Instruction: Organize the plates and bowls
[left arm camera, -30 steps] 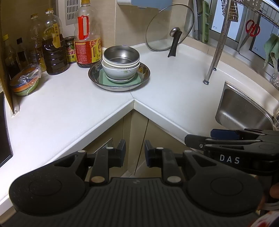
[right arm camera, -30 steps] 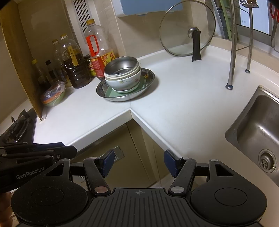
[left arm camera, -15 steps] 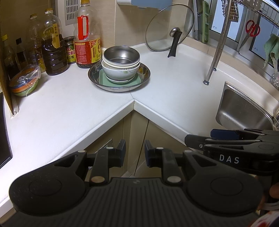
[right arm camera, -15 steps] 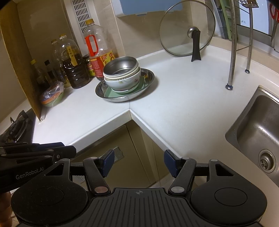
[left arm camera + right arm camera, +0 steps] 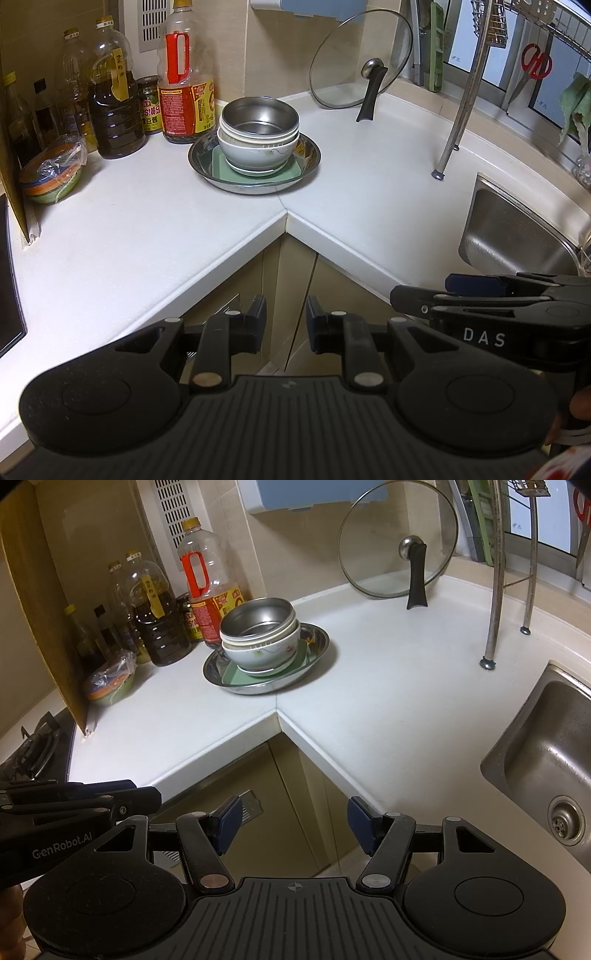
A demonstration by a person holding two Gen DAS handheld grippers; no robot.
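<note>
Dishes stacked at centre frame, both grippers low and empty.

Left wrist view: steel bowl [image 5: 260, 118] nested atop white bowl [image 5: 258, 151], on green plate [image 5: 255, 174] in steel tray [image 5: 255, 186], upper centre on counter [image 5: 147, 236]. Likely stiff, slick; china breakable; best pinched at rim. Left gripper [image 5: 285, 322] bottom centre, angled down, fingers narrowly apart, holding nothing.

Right wrist view: same stack upper centre, well apart from right gripper [image 5: 294, 824], angled down, fingers wide apart, empty.

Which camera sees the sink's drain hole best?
The right wrist view: the drain shows plainly at the bottom of the sink. The left wrist view shows only the sink's wall; no drain.
</note>
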